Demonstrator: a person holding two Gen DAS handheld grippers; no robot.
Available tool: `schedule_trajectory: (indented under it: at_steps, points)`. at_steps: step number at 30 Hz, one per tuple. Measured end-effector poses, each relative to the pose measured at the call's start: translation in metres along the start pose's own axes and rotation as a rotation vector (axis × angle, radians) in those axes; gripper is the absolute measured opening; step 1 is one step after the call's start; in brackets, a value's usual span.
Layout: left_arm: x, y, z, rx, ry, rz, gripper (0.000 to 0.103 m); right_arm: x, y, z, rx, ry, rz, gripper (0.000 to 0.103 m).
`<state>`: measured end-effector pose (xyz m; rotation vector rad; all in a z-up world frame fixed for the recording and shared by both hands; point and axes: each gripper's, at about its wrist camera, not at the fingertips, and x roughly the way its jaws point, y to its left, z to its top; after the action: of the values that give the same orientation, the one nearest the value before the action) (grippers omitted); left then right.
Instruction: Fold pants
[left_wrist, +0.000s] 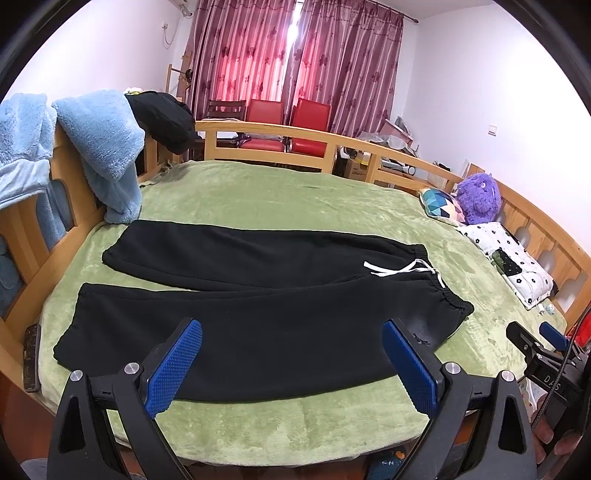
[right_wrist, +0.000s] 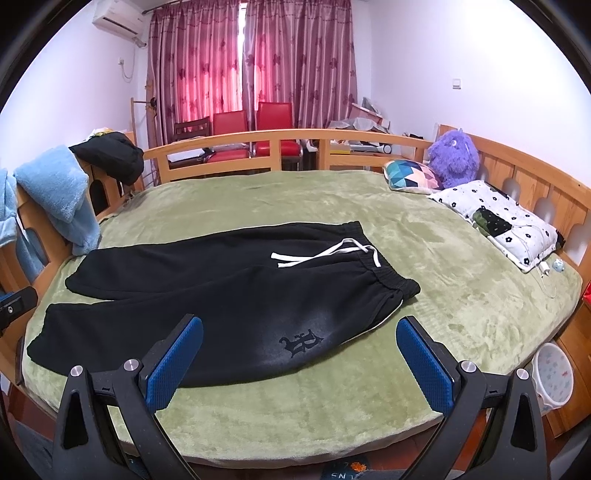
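So the whole scene is taken up by the bed (right_wrist: 443, 266), covered in a green plush blanket, and the black pants (left_wrist: 236, 325) are laid flat across the near half of it. The waistband (right_wrist: 384, 273) is pointed to the right and the two legs run off to the left, slightly splayed (probably spread like that so one leg can be flipped onto the other as a first fold). Nothing looks folded yet, so the task can be judged as barely begun.

Both tools are held back at the near edge of the mattress, above the fabric and not touching it. The left gripper (left_wrist: 291, 365) is seen with its blue pads wide apart over the nearer leg, and the right gripper (right_wrist: 299, 365) is spread just as wide, aimed at the hip area near the printed logo (right_wrist: 301, 343). Nothing is pinched by either one.

A white drawstring (right_wrist: 325, 254) is left loose on top of the waistband, so it could get snagged or tucked in crooked when the cloth is lifted.
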<state>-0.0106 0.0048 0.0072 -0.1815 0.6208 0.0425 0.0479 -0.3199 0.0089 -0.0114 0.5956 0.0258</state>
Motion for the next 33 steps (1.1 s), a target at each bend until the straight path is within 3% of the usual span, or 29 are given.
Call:
schedule_trajectory:
  at_steps: [33]
  points:
    - [-0.0017,0.0020,-0.0022,-0.004,-0.001,-0.023,0.099,-0.0032,0.0037,-0.0049,-0.005,0.001,-0.009,0.103]
